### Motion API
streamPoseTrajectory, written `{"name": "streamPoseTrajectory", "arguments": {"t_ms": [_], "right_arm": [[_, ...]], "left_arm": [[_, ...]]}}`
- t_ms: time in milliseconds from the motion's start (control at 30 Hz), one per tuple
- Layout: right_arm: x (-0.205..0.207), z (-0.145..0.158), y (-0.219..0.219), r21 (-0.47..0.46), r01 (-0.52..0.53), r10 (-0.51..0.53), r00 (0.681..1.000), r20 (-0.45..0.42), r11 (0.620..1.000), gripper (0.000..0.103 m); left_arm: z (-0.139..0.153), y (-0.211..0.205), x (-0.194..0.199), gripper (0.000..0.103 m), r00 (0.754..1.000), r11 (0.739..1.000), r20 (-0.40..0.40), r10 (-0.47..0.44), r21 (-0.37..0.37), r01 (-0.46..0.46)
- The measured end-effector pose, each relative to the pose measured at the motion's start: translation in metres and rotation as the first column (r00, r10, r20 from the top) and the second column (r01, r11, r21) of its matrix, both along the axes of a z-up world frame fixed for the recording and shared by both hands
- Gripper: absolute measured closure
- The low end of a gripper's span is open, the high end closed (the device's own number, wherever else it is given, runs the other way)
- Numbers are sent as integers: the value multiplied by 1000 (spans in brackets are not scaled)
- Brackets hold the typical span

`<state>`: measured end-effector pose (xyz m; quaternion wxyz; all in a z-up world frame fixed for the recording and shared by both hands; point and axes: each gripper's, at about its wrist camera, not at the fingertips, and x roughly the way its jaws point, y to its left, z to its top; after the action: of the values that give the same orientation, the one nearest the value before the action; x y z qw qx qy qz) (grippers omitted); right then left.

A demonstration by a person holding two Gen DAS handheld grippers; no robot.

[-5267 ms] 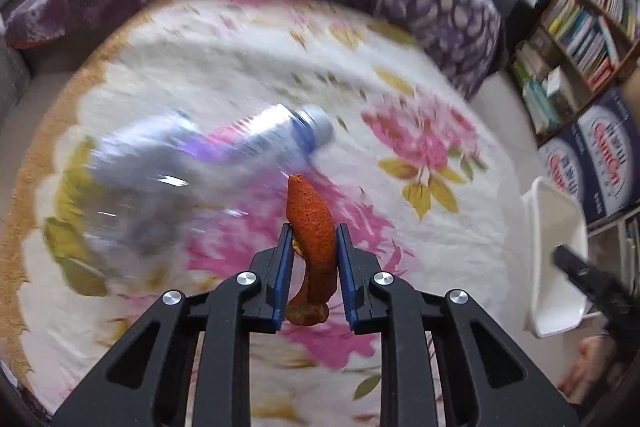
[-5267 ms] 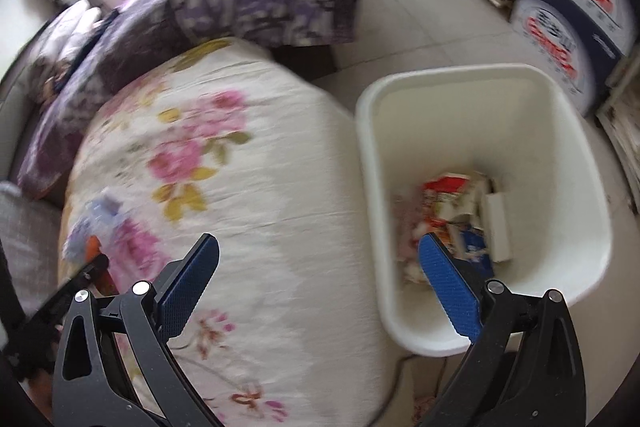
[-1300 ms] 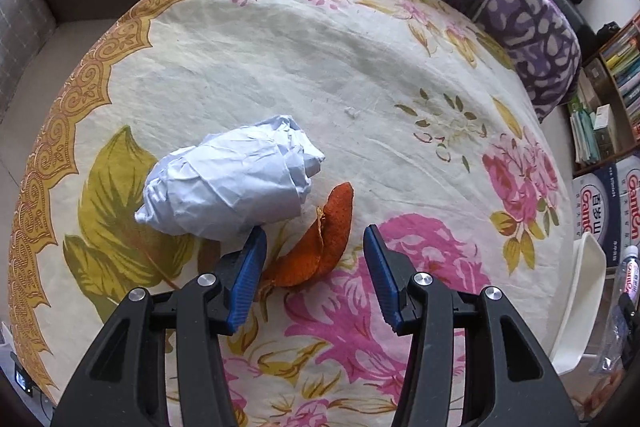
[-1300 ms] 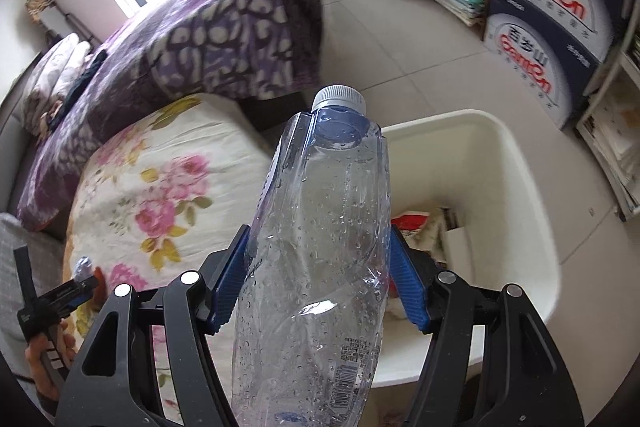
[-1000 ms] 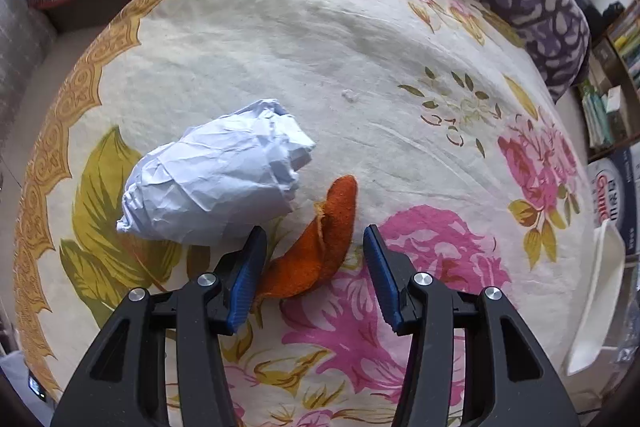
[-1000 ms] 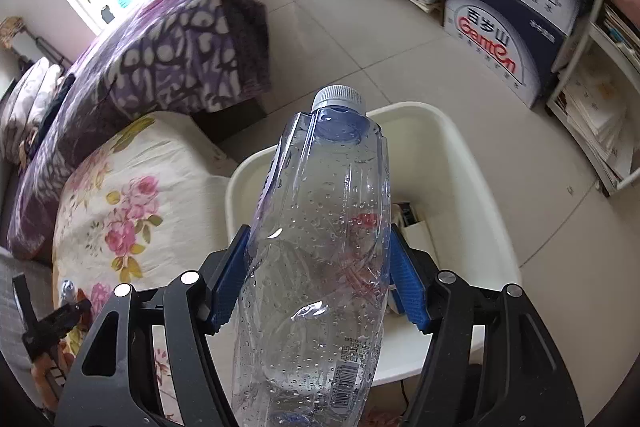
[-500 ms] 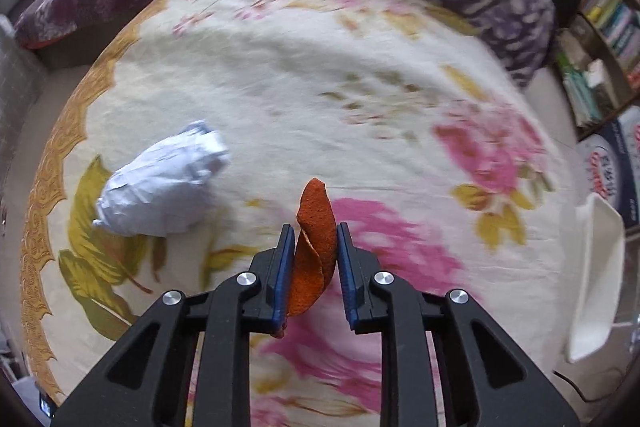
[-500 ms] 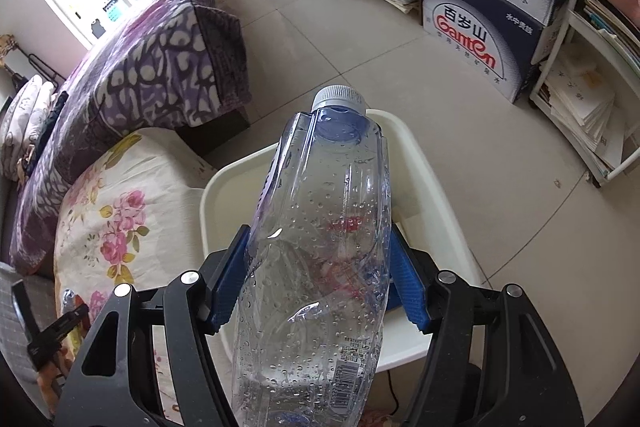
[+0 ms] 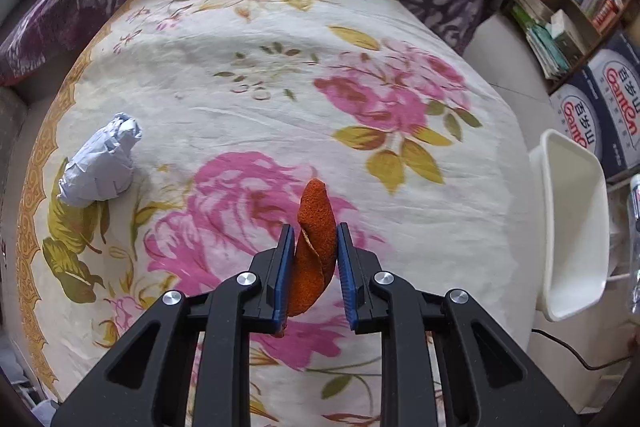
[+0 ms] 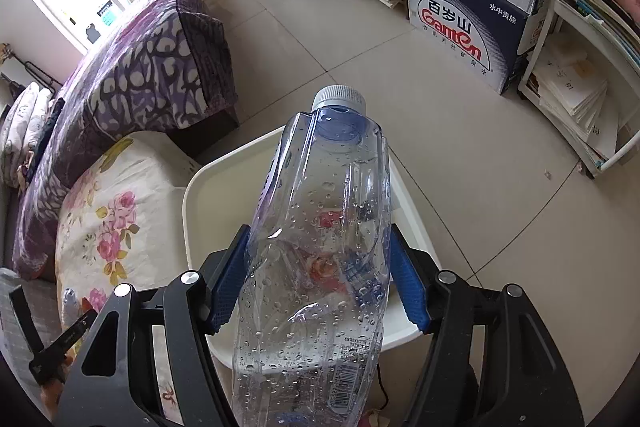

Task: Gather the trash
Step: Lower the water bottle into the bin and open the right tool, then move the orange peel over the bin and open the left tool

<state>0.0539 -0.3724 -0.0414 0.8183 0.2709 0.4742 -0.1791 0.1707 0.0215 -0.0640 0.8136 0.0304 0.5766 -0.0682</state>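
Lifted off the floral bedspread [image 9: 248,115] since a second ago, the orange peel [image 9: 314,251] now stands upright between the blue pads of the left claw [image 9: 313,259], whose jaws have just been closing and are now clenched on it. Crumpled paper [image 9: 100,163], which lay right beside the peel then, sits well off to the left of the claw, left on the bedspread. The white bin [image 9: 572,227] shows at the far right edge of that view, just off the side of the bed.

Over on the other side, the right claw [image 10: 320,283] grasps a clear plastic bottle [image 10: 320,251] by its body, cap pointing away, and it has come further over the bin [image 10: 208,195], where wrappers already lie at the bottom.

My judgement of the step in hand: both pieces are being carried to the bin. To do it well, the bottle should be let go only once its whole length is above the opening, since it is long and could tip on the rim. The peel is thin and curled, so the left claw should keep its squeeze until it is well inside the rim. The paper remains for the next pass.
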Motion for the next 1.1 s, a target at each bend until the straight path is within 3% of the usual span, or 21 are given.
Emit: {"name": "streamPoseTrajectory", "arguments": {"t_ms": [167,333,567,833,900,967,1100], "right_arm": [[-4,8,0,-9,-5,6,999,31,1000,40],[-7,11,-1,-1,-1,1,999,42,1000,40],[-11,15,1,-35,-11,13,999,52,999,40],[-15,19,-6,-50,-9,11,999,52,999,39],[-16,20,-10,-56,-2,4,999,51,998,36],[-18,21,-11,-66,11,-7,998,56,998,23],[-22,24,-19,-59,51,-47,996,71,997,19]], "left_arm": [[16,-14,-7,81,999,999,40,-28,-42,30],[37,-43,-18,81,993,984,85,-78,-152,90],[57,-97,-31,81,984,922,114,-137,-348,169],[46,-147,-37,81,980,867,57,-192,-458,197],[43,-156,-37,81,979,861,44,-199,-469,196],[38,-166,-37,81,978,855,30,-207,-481,196],[36,-181,-38,81,975,842,27,-221,-499,205]]}}
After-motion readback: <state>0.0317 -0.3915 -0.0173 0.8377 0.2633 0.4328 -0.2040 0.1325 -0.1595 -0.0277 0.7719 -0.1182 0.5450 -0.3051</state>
